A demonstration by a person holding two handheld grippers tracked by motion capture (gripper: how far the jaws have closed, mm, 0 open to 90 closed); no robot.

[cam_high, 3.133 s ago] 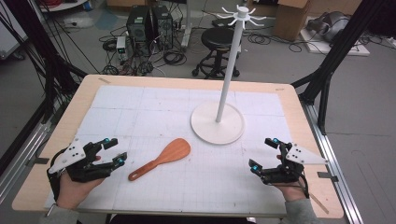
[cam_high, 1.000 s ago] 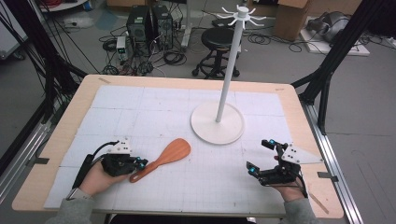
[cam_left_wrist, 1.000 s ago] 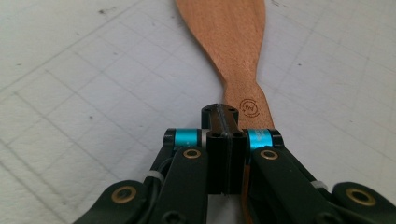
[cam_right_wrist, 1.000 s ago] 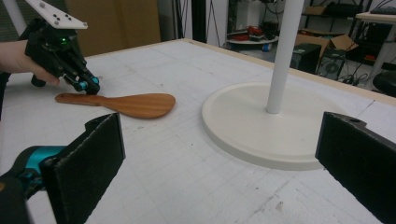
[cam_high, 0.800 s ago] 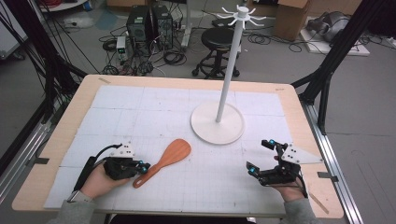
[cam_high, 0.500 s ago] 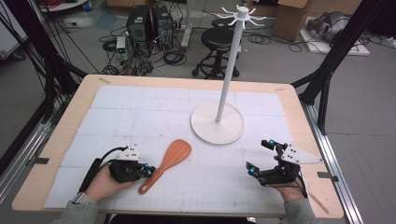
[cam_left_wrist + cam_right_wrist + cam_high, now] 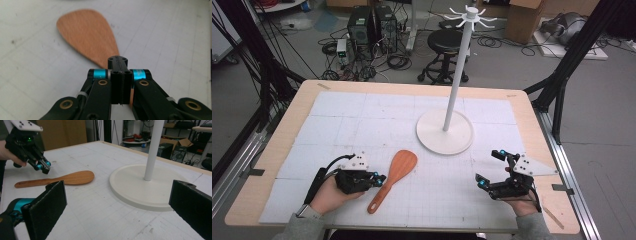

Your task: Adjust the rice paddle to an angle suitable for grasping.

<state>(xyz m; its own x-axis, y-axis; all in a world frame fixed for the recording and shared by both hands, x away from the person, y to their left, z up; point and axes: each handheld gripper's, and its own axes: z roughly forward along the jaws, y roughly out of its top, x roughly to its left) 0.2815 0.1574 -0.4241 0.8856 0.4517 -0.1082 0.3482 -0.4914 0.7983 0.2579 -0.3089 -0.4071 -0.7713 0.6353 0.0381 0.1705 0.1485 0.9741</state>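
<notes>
Now my left hand-held gripper (image 7: pixel 378 180), jaws pressed together on nothing, sits against the flat orange-brown wooden spatula (image 7: pixel 393 179) near the bench's front edge; another nudge could skid it off. My right hand-held gripper (image 7: pixel 488 168) waits spread by the round white stand base (image 7: pixel 445 135), open bench between.

Both grippers are black linkage frames with turquoise collars near the tips; the left gripper (image 7: pixel 380 180) carries a white plate with dark dots and a green light on top, brass-coloured pivot pins, small screw holes in its jaw tips, and a black cable looping back past the wrist. The right gripper (image 7: pixel 491 167) bears a grey three-cornered plate and wide flat jaws faced with rough black pads. Grey sleeves cover both forearms, and a strap or band shows at the left wrist.
</notes>
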